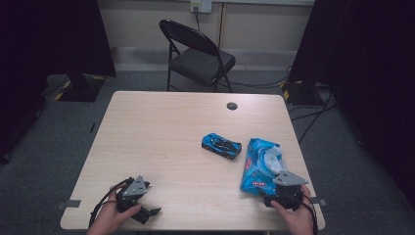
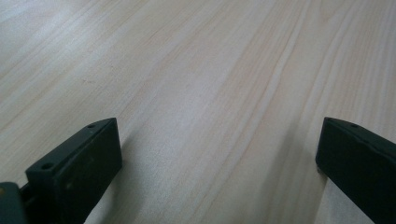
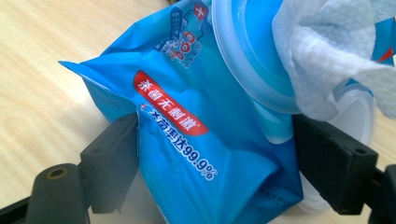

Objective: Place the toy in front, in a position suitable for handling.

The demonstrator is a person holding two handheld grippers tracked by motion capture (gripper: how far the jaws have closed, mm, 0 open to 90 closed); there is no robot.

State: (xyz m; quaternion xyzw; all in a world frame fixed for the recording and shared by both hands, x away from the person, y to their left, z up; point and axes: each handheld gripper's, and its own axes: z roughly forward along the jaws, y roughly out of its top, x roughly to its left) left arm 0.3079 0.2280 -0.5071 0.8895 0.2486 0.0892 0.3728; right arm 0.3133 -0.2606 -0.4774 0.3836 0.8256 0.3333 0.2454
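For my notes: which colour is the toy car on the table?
Blue with black, clearest in the high view: toy car.

Wipes pack (image 3: 205, 140): bright blue film, red label band with white characters, white "99.9%" print; lid ring pale blue; protruding wipe (image 3: 336, 56) white. Toy car (image 1: 221, 145): blue with black detailing. Worktop (image 1: 161, 142): pale wood grain, light beige; dark round grommet (image 1: 232, 105). Right tongs (image 3: 215, 163): black jaws; grey top plate. Left tongs (image 2: 217, 158): black jaws. Chair (image 1: 195, 54): black. Floor (image 1: 44, 142): grey carpet.
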